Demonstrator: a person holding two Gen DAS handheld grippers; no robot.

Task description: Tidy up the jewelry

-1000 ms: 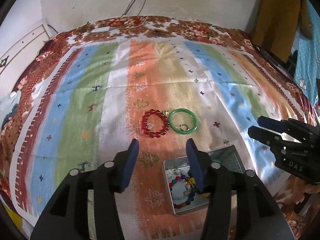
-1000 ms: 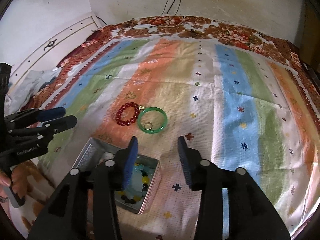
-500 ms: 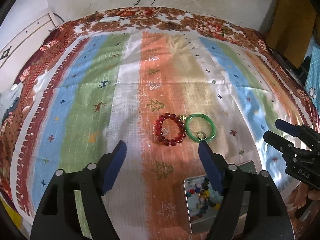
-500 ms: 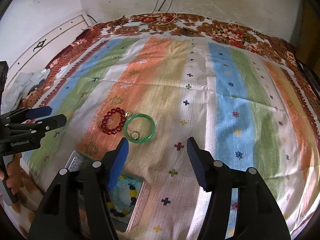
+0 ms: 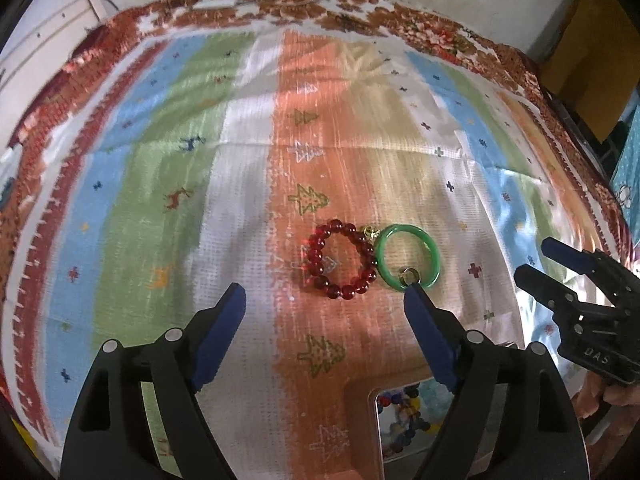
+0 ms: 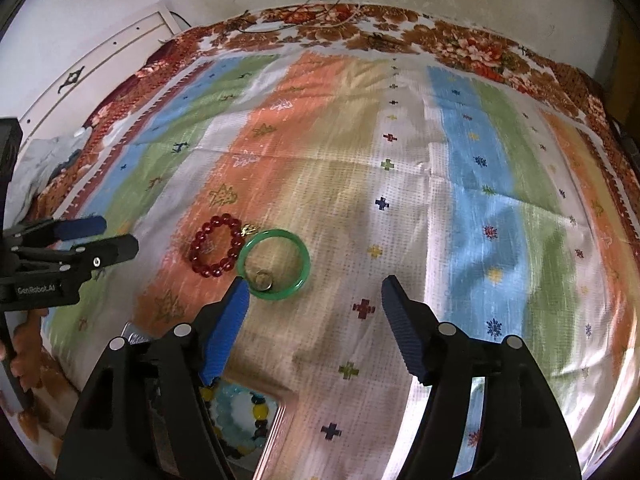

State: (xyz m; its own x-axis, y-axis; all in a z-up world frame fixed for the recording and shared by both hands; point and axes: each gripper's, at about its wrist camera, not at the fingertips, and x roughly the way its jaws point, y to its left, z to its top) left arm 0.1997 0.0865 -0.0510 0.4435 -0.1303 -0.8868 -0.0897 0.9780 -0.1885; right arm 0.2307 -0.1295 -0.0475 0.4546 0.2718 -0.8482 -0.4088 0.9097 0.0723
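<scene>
Striped cloth (image 5: 248, 184) in orange, green, blue and white covered the bed, with a brown floral border around it. On the orange stripe lay a red bead bracelet (image 5: 340, 258), and touching its right side a green bangle (image 5: 409, 257) with a small metal ring (image 5: 409, 276) inside its loop. The left gripper (image 5: 325, 300) pointed down at the cloth just short of the beads, its blue-padded jaws spread wide and opening, nothing between them. The right gripper (image 6: 314, 289) hung near the bangle, its jaws likewise apart and opening, empty, with its left fingertip (image 6: 239, 288) just beside the bangle's rim. A metal tin (image 5: 378, 432) holding mixed coloured beads sat at the near edge, partly hidden behind the gripper fingers.
</scene>
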